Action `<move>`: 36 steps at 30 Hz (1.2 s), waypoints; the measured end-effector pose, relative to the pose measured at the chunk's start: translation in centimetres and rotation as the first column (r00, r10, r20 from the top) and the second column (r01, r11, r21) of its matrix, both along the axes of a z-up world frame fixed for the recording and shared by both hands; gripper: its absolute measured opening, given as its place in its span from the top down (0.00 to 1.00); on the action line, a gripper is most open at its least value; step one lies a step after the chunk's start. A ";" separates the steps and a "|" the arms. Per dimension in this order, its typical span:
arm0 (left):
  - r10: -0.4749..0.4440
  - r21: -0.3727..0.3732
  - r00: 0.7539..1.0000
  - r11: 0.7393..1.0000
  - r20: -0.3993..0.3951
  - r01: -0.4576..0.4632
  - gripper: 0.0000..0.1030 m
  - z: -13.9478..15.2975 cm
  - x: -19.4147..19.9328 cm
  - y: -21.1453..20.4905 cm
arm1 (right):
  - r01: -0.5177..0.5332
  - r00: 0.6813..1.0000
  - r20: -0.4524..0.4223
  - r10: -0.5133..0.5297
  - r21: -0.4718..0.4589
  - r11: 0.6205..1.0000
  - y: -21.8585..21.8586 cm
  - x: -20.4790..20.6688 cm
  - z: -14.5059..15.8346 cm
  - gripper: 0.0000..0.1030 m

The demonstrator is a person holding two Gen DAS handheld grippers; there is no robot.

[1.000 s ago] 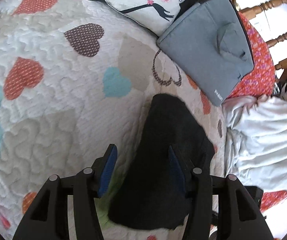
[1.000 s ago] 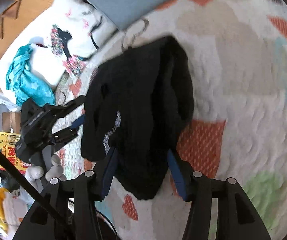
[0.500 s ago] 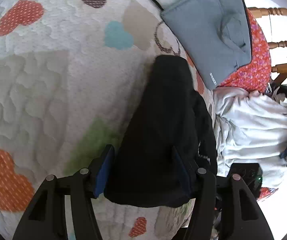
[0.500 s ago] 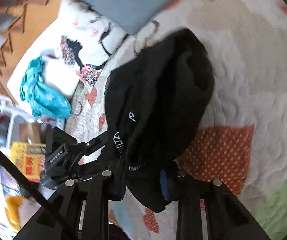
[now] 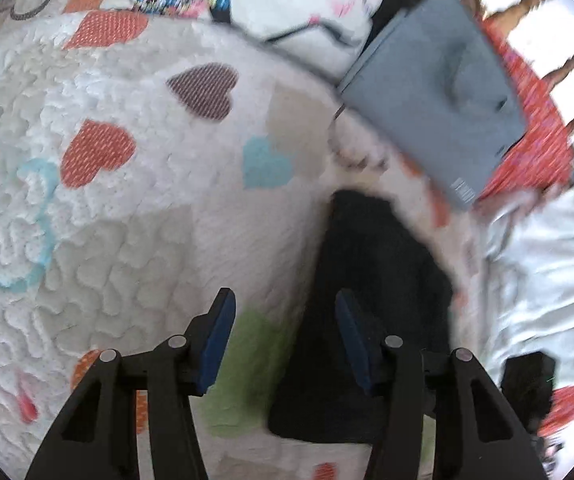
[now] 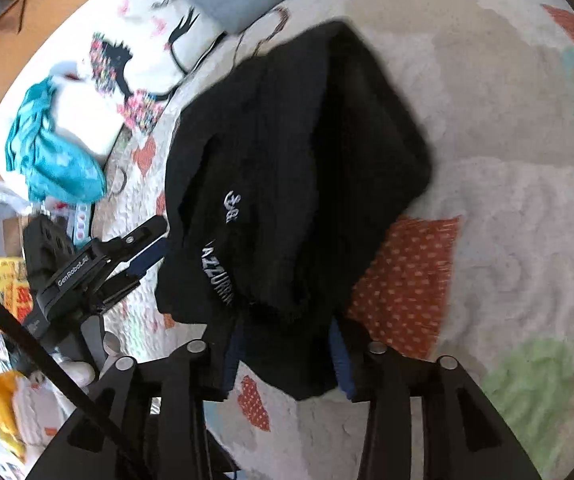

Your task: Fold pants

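pants (image 6: 299,168): black, bunched on bed quilt (image 5: 127,220), partly folded.
left claw (image 5: 283,336): closing, nothing gripped, pants edge beside right finger.
right claw (image 6: 285,354): opening around near hem.
next: probably regrip, flatten fold.

Both wrist views downward, close, sharing pants (image 5: 367,300).

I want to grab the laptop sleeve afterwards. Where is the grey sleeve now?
In the left wrist view the grey sleeve lies upper right on the quilt, beyond the black pants, beside the white pillow.
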State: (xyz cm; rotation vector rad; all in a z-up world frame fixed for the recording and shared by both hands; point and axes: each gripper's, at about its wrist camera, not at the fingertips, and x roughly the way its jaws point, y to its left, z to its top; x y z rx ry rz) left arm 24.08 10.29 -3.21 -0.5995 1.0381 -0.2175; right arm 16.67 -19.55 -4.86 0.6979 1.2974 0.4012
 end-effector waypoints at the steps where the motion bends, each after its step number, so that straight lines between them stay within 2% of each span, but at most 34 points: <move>1: -0.001 -0.019 0.999 1.000 0.041 0.002 0.51 0.9 0.0 0.0 | 0.035 0.999 0.028 -0.035 -0.007 0.999 -1.0 -0.2 1.0 0.54; 3: -0.021 -0.039 0.994 0.999 0.104 0.025 0.51 2.1 0.1 -0.7 | 0.119 0.988 0.098 -0.115 -0.035 0.992 -2.9 -0.7 2.9 0.54; 5: -0.075 -0.082 0.986 0.993 0.151 0.089 0.51 2.9 1.0 -2.7 | 0.230 0.950 0.219 -0.221 -0.019 0.973 -4.8 -1.3 5.1 0.51; 8: -0.151 -0.140 0.980 0.976 0.128 0.168 0.50 2.0 3.1 -5.9 | 0.227 0.933 0.258 -0.250 0.116 0.967 -5.3 -0.8 5.9 0.49; 10: -0.172 -0.132 0.982 0.974 0.083 0.182 0.50 0.6 4.1 -7.3 | 0.200 0.935 0.259 -0.242 0.180 0.963 -4.6 0.2 5.5 0.48; 12: -0.154 -0.092 0.987 0.983 0.045 0.157 0.50 -0.9 5.3 -8.0 | 0.186 0.942 0.239 -0.234 0.209 0.960 -3.5 1.4 4.5 0.47; 14: -0.130 -0.112 0.991 0.985 0.025 0.132 0.50 -1.9 5.9 -7.7 | 0.168 0.960 0.181 -0.215 0.243 0.955 -3.1 2.6 2.6 0.42; 15: -0.127 -0.126 0.992 0.984 0.023 0.129 0.50 -1.9 5.8 -7.3 | 0.165 0.967 0.150 -0.205 0.244 0.956 -2.9 3.1 1.8 0.40; 17: -0.136 -0.155 0.990 0.978 0.028 0.138 0.50 -1.7 5.6 -6.9 | 0.209 0.975 0.050 -0.218 0.152 0.966 -2.4 4.1 -0.8 0.40; 18: -0.137 -0.157 0.990 0.978 0.033 0.141 0.50 -1.3 5.5 -6.7 | 0.220 0.974 0.033 -0.226 0.140 0.965 -2.5 4.2 -1.4 0.40; 20: -0.135 -0.139 0.990 0.980 0.043 0.140 0.50 -0.3 4.8 -6.3 | 0.259 0.964 0.009 -0.265 0.188 0.947 -3.3 4.0 -1.8 0.40; 22: -0.135 -0.084 0.988 0.986 0.075 0.141 0.50 1.1 3.6 -5.8 | 0.271 0.958 0.039 -0.283 0.194 0.943 -3.9 3.7 -0.5 0.39; 25: -0.128 0.081 0.981 0.990 0.146 0.117 0.49 3.3 1.0 -5.3 | 0.264 0.953 0.123 -0.278 0.119 0.957 -4.0 3.0 1.6 0.35; 26: -0.122 0.167 0.977 0.982 0.177 0.092 0.49 4.1 -0.4 -5.2 | 0.259 0.952 0.142 -0.271 0.100 0.961 -3.8 2.8 2.2 0.35; 27: -0.117 0.218 0.974 0.973 0.196 0.073 0.49 4.6 -1.3 -5.1 | 0.253 0.952 0.154 -0.264 0.089 0.963 -3.6 2.4 2.6 0.35; 29: -0.096 0.323 0.961 0.946 0.258 0.008 0.48 5.9 -3.6 -5.1 | 0.243 0.952 0.178 -0.251 0.062 0.968 -3.3 1.7 3.2 0.35; 31: -0.070 0.393 0.943 0.917 0.326 -0.067 0.35 7.2 -5.7 -5.2 | 0.227 0.951 0.210 -0.227 0.022 0.974 -2.5 0.8 4.1 0.35; 32: -0.060 0.423 0.930 0.900 0.362 -0.107 0.32 7.9 -6.7 -5.1 | 0.221 0.950 0.223 -0.217 0.007 0.975 -1.9 0.7 4.4 0.35; 34: -0.045 0.475 0.900 0.860 0.434 -0.186 0.19 9.0 -8.5 -5.4 | 0.198 0.947 0.269 -0.179 -0.046 0.979 -0.6 -0.4 5.6 0.35; 35: -0.039 0.496 0.875 0.836 0.483 -0.236 0.15 9.7 -9.8 -5.5 | 0.186 0.944 0.289 -0.158 -0.072 0.980 -0.1 -1.0 6.0 0.35; 36: -0.032 0.503 0.856 0.820 0.515 -0.272 0.06 10.1 -10.7 -5.5 | 0.170 0.938 0.324 -0.125 -0.115 0.979 0.9 -1.8 6.9 0.35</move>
